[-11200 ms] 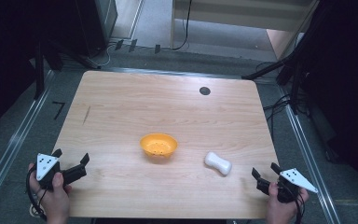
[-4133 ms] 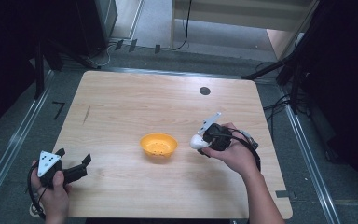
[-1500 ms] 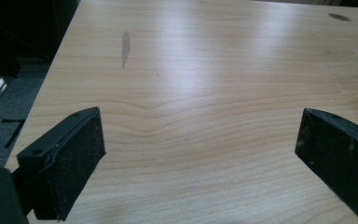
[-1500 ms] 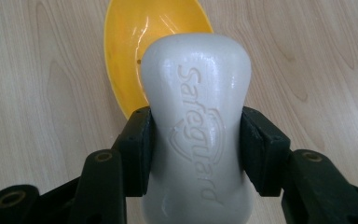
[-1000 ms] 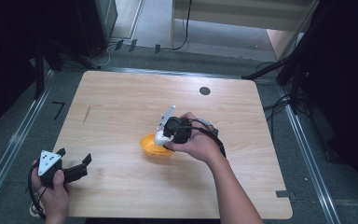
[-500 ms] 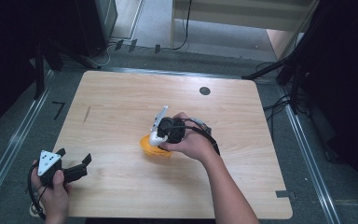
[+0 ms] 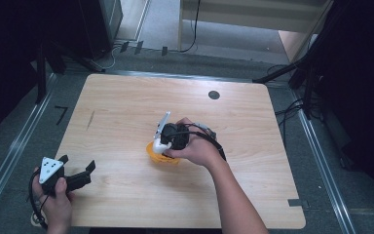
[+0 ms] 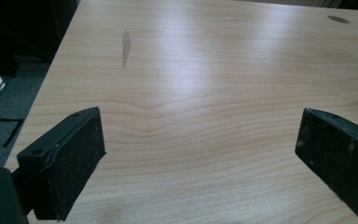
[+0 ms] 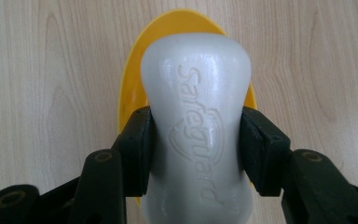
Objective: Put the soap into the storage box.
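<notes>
White, waxy and hard, the waisted soap bar [image 9: 196, 135] looks slippery; our right gripper [image 9: 196, 149] pinches its narrow middle, the safest hold, above the small orange plastic bowl [image 9: 135, 100] mid-worktop. Our left gripper [image 8: 200, 158] idles, jaws spread.

"Safeguard" embossed in raised script on the white soap bar [image 9: 196, 135], running lengthwise with a curved logo outline around it. No other readable text, numbers or signs anywhere.

Right claw [image 7: 161, 139] clamped, pointing down; left claw [image 7: 90, 166] agape, level.
</notes>
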`<state>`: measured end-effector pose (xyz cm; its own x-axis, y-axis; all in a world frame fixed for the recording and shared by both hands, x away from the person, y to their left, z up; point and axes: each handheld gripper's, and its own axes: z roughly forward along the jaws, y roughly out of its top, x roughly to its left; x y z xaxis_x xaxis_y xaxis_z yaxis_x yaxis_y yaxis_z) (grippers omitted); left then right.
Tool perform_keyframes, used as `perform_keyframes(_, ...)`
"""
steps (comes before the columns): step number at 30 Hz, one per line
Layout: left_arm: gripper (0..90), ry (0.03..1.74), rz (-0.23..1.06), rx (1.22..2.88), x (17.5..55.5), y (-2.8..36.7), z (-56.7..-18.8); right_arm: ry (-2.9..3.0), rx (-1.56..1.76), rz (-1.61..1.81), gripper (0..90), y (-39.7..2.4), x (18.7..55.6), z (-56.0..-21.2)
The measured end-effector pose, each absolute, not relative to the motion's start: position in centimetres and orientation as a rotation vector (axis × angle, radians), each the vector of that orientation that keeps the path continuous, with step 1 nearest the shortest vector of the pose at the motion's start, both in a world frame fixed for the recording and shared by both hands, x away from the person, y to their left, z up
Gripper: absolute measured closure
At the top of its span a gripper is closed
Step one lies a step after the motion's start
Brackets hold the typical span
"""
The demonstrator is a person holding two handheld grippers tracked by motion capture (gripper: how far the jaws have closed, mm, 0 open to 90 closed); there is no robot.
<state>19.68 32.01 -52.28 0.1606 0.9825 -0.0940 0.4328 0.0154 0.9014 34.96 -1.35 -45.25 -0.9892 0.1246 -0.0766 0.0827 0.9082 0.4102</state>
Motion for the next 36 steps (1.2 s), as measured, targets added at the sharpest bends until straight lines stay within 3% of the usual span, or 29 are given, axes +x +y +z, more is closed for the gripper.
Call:
perform_keyframes(19, 1.8, 1.409, 0.787, 1.563, 19.7, 32.0, -52.3, 3.006, 0.152, 0.611, 49.2, -1.1, 35.2, -46.2)
perform_keyframes(33, 1.8, 1.408, 0.788, 1.562, 19.7, 32.0, -52.3, 2.961, 0.303, 0.742, 34.2, -3.4, 35.4, -44.5)
perform_keyframes(36, 1.8, 1.407, 0.790, 1.561, 19.7, 31.9, -52.3, 2.949, 0.350, 0.778, 27.4, -4.4, 35.2, -44.2)
